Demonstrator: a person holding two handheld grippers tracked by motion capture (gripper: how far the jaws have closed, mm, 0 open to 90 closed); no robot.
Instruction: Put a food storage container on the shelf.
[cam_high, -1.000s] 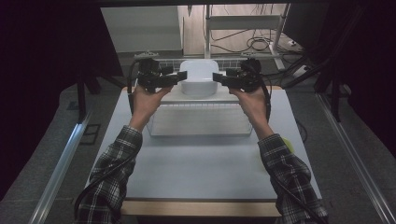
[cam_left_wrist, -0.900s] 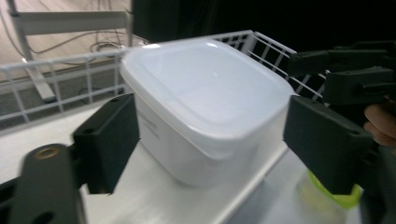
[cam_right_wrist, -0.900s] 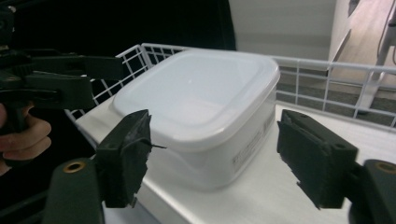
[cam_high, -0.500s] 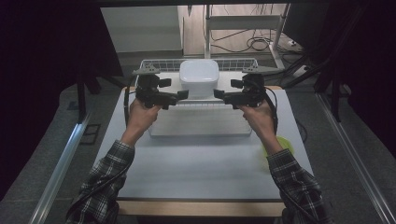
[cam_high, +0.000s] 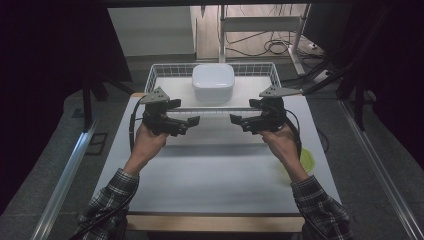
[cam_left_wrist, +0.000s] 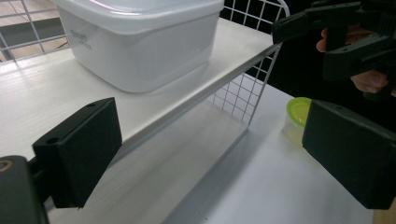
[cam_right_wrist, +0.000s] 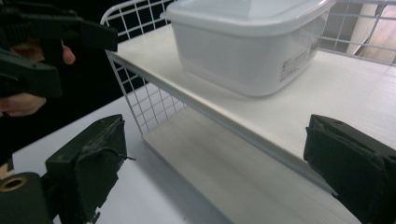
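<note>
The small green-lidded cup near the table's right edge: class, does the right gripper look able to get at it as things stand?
Probably yes. The right gripper is open and holds nothing, and the green-lidded cup sits on open table beside that forearm; the hand would have to draw back and turn towards it.

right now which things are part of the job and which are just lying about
In the job:
white lidded tub
wire shelf rack
left gripper, open
right gripper, open

Lying about:
green-lidded cup
cables on the floor
</note>
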